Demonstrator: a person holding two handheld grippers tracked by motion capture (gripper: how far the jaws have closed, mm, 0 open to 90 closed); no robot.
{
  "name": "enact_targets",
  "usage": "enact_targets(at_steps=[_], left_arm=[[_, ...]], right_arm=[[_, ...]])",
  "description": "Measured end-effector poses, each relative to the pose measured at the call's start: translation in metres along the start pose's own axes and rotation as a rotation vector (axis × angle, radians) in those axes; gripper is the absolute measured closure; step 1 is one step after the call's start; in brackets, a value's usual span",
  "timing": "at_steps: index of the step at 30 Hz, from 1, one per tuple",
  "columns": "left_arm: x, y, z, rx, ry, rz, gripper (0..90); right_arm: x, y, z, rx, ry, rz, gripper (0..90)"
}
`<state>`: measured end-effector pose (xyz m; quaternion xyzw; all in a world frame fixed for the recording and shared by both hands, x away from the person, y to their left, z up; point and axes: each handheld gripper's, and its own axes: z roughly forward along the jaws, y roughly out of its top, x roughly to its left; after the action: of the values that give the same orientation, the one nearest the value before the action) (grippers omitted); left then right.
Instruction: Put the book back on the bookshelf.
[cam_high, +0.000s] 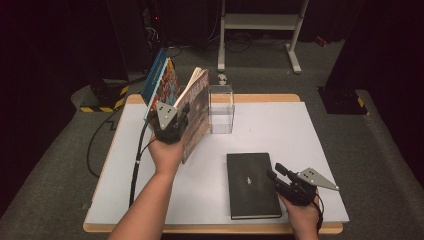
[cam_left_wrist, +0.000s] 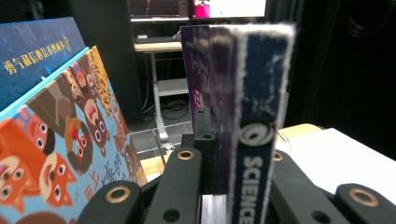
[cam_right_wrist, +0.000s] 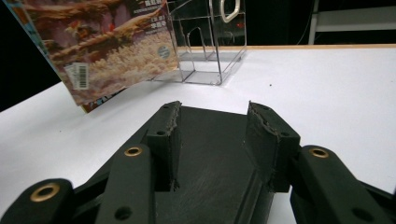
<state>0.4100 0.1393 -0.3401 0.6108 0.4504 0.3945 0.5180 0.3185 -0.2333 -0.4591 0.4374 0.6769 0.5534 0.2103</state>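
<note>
My left gripper (cam_high: 172, 119) is shut on a dark book with "SCIENCE" on its spine (cam_high: 198, 106) and holds it up, tilted, over the table's back left. In the left gripper view the spine (cam_left_wrist: 261, 93) stands between the jaws of the left gripper (cam_left_wrist: 233, 154). Just left of it lean a colourful cartoon book (cam_high: 169, 82) (cam_left_wrist: 70, 154) and a blue book (cam_high: 155, 75) (cam_left_wrist: 32, 56). A black book (cam_high: 251, 185) lies flat near the front edge. My right gripper (cam_high: 276, 171) (cam_right_wrist: 212, 114) hovers open at that book's right edge, with the dark cover (cam_right_wrist: 210, 154) under its jaws.
A clear plastic box (cam_high: 221, 109) (cam_right_wrist: 205, 51) stands on the white table (cam_high: 300, 130) just right of the held book (cam_right_wrist: 116, 42). Behind the table are a white metal stand (cam_high: 260, 22) and a yellow-black striped base (cam_high: 102, 100). A cable (cam_high: 135, 170) trails from my left gripper.
</note>
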Motion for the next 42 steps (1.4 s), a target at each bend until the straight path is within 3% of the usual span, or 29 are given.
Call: enact_targets(at_steps=[7,14,15,21,29,33,42], left_arm=[[0.003,0.001,0.025,0.008,0.037,-0.029,83.7],[0.004,0.003,0.049,0.004,0.084,-0.015,83.7],[0.006,0.002,0.059,0.002,0.101,-0.017,83.7],[0.009,-0.005,0.080,-0.002,0.133,-0.003,83.7],[0.010,-0.009,0.091,-0.042,0.149,-0.009,83.7],[0.010,-0.012,0.094,-0.035,0.153,-0.010,83.7],[0.009,-0.022,0.090,-0.032,0.205,0.028,80.9]], right_arm=[[0.000,-0.001,0.002,0.000,0.012,0.009,55.3],[0.000,0.000,0.001,-0.006,0.017,0.015,55.4],[0.000,0.000,0.000,-0.009,0.016,0.017,55.5],[-0.001,0.000,-0.001,-0.012,0.019,0.023,55.5],[-0.002,-0.001,0.001,-0.006,0.023,0.025,55.5],[-0.001,-0.001,0.001,-0.007,0.026,0.024,55.5],[0.002,-0.002,0.003,0.001,0.034,0.019,55.3]])
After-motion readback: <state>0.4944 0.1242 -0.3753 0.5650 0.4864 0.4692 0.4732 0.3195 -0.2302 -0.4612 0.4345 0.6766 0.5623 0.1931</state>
